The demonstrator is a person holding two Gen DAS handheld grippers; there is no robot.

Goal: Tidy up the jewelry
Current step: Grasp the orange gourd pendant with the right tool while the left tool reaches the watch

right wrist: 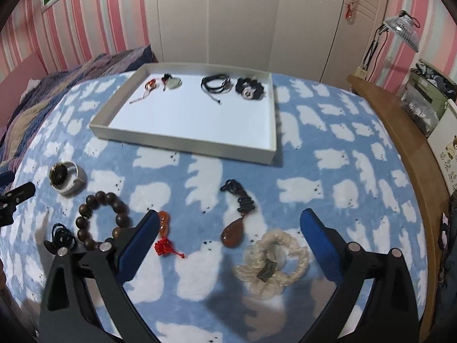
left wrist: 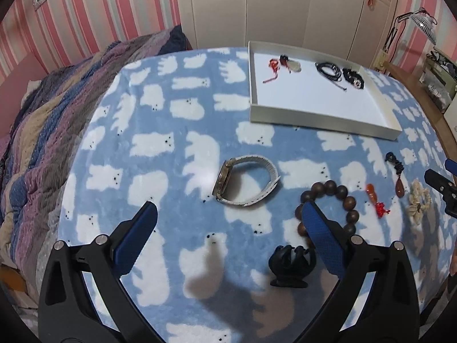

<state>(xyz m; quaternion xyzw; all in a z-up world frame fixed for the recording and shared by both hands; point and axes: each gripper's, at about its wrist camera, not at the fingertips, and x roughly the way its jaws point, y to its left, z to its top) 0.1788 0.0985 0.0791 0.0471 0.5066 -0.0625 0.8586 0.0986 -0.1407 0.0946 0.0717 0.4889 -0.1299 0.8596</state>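
A white tray (left wrist: pixel 314 117) (right wrist: pixel 182 141) lies on the bear-print blanket and holds several pieces along its far side. Loose on the blanket are a silver watch (left wrist: pixel 245 181) (right wrist: pixel 67 177), a brown bead bracelet (left wrist: pixel 328 203) (right wrist: pixel 100 217), a black hair clip (left wrist: pixel 291 265) (right wrist: pixel 61 238), an orange charm with a red knot (left wrist: pixel 377 200) (right wrist: pixel 165 237), an amber pendant on a black cord (left wrist: pixel 398 183) (right wrist: pixel 232 233) and a cream crochet flower (left wrist: pixel 417 204) (right wrist: pixel 271 265). My left gripper (left wrist: pixel 231 214) is open above the watch and beads. My right gripper (right wrist: pixel 230 220) is open above the pendant.
A striped quilt (left wrist: pixel 57 120) is heaped at the left. White wardrobe doors (right wrist: pixel 242 17) stand behind the bed. A wooden bed edge (right wrist: pixel 405 148), a lamp (right wrist: pixel 400 28) and boxes are at the right.
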